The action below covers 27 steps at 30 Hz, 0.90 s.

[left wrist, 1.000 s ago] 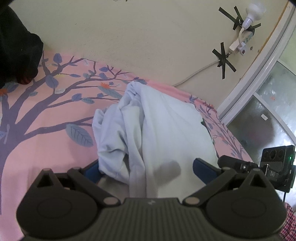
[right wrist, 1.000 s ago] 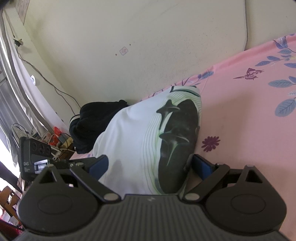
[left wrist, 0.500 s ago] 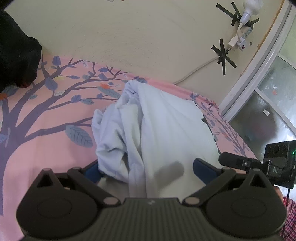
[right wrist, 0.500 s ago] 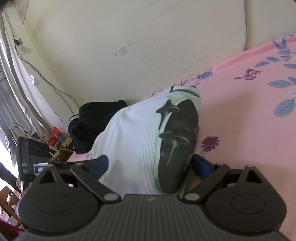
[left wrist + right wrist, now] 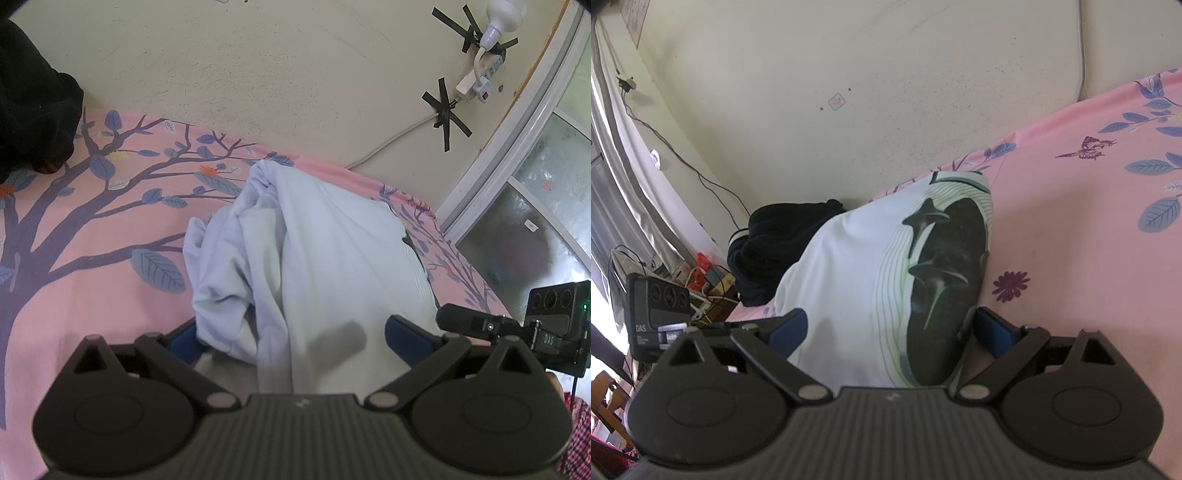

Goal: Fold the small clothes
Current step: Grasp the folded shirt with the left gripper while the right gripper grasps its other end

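A small white garment [image 5: 325, 258] lies bunched on the pink bed sheet [image 5: 74, 288], its near end draped between the blue pads of my left gripper [image 5: 295, 343], whose jaws stand wide apart. In the right wrist view the same white garment [image 5: 849, 280] shows a black and green print [image 5: 942, 280]. It passes between the blue pads of my right gripper [image 5: 890, 328], jaws also wide apart. The cloth's near end is hidden behind each gripper body.
A black garment [image 5: 33, 110] lies at the bed's far left by the wall; it also shows in the right wrist view [image 5: 775, 251]. A window frame [image 5: 517, 147] and taped power strip [image 5: 476, 77] are on the right. Clutter and cables [image 5: 701, 280] sit beyond the bed edge.
Both views shift only slightly. The garment and both grippers keep the same arrangement; jaws stay wide apart.
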Each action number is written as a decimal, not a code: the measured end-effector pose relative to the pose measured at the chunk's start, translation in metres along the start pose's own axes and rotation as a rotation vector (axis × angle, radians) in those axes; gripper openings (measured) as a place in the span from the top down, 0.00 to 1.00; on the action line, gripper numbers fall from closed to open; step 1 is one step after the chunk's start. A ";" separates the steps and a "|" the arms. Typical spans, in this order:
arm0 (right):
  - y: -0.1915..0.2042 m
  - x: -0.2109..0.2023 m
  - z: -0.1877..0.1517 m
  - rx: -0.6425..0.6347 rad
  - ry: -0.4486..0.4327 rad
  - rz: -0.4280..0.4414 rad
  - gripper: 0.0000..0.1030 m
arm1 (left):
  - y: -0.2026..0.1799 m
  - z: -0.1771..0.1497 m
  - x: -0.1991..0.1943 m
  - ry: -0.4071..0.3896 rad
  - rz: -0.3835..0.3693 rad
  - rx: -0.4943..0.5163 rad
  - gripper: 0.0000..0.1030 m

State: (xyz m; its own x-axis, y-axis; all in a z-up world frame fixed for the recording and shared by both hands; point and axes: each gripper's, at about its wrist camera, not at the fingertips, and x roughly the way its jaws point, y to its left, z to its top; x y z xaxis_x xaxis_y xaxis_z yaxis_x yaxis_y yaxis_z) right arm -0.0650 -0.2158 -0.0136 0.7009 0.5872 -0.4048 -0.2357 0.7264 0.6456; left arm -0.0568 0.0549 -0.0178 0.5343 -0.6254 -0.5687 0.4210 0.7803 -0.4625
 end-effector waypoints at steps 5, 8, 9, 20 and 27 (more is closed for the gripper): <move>0.000 0.000 0.000 -0.001 0.000 -0.001 0.14 | 0.002 0.000 -0.001 -0.001 -0.007 -0.007 0.00; 0.000 0.000 0.000 -0.001 -0.001 -0.003 0.14 | 0.001 0.000 -0.001 -0.001 -0.006 -0.006 0.00; 0.000 0.000 0.000 -0.001 -0.001 -0.003 0.14 | 0.001 0.000 -0.001 -0.002 -0.005 -0.005 0.00; 0.000 0.001 0.000 -0.001 -0.002 -0.004 0.14 | 0.001 0.000 -0.001 -0.002 -0.006 -0.005 0.00; -0.001 0.001 0.000 0.000 -0.002 -0.003 0.14 | -0.001 0.000 0.000 0.001 0.000 0.008 0.00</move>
State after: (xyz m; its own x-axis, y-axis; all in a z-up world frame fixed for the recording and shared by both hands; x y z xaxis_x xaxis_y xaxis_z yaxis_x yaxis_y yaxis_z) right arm -0.0642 -0.2163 -0.0145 0.7029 0.5847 -0.4051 -0.2341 0.7280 0.6444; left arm -0.0571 0.0545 -0.0173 0.5337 -0.6252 -0.5695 0.4268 0.7805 -0.4569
